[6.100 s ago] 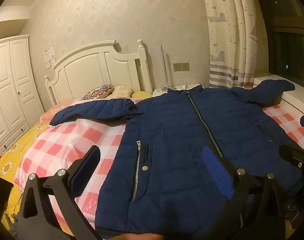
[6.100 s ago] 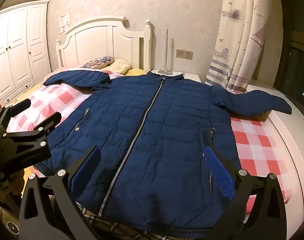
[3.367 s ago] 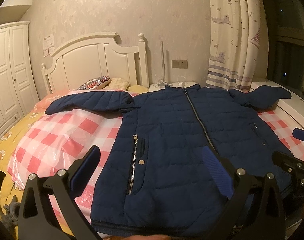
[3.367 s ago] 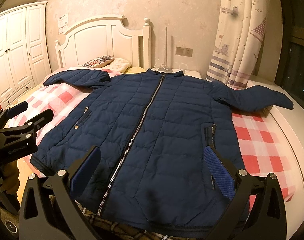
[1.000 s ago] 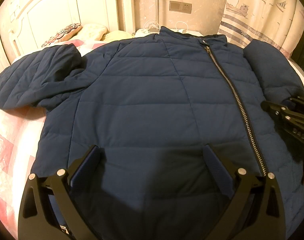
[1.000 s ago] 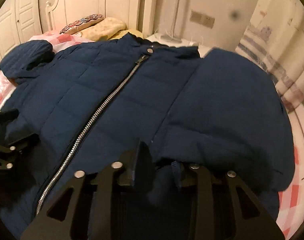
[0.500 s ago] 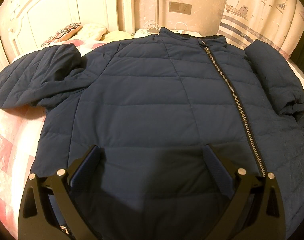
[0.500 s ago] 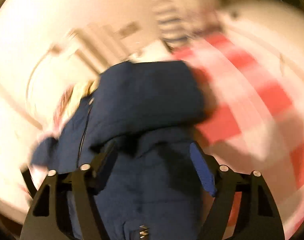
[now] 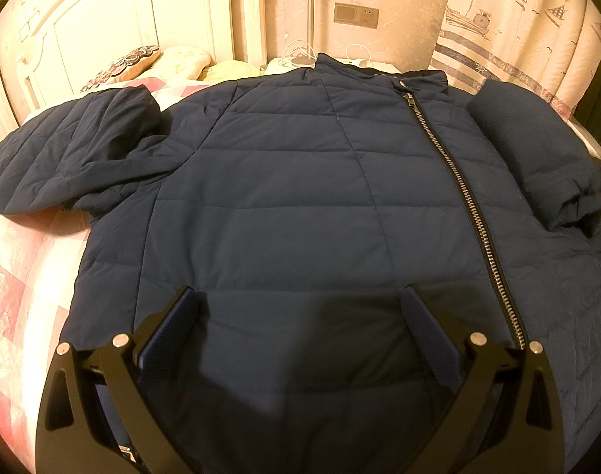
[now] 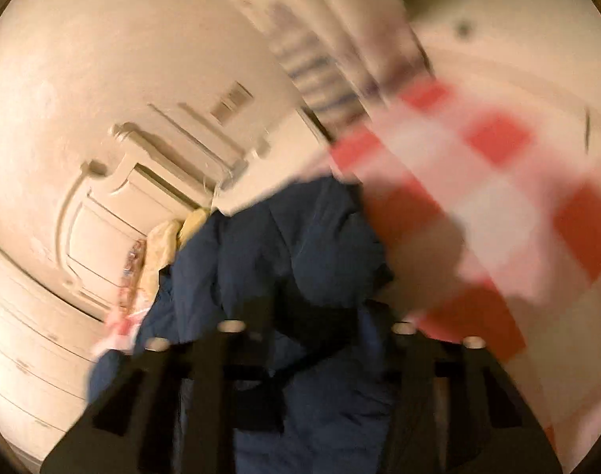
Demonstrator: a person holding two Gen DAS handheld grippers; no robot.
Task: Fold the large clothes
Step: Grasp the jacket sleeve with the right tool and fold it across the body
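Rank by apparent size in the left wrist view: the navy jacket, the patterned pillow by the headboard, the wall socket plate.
1. Navy jacket: fills most of the frame.
2. Patterned pillow: far smaller.
3. Wall socket plate: smallest.
The jacket lies nearest the camera, and the fisheye enlarges it; the pillow and socket sit farther back.

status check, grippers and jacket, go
Left gripper open above jacket. Right gripper too blurred to call. Right sleeve folded in, left sleeve still out.

Motion blur smears the right hand-held gripper (image 10: pixel 316 339), hiding its finger spacing.
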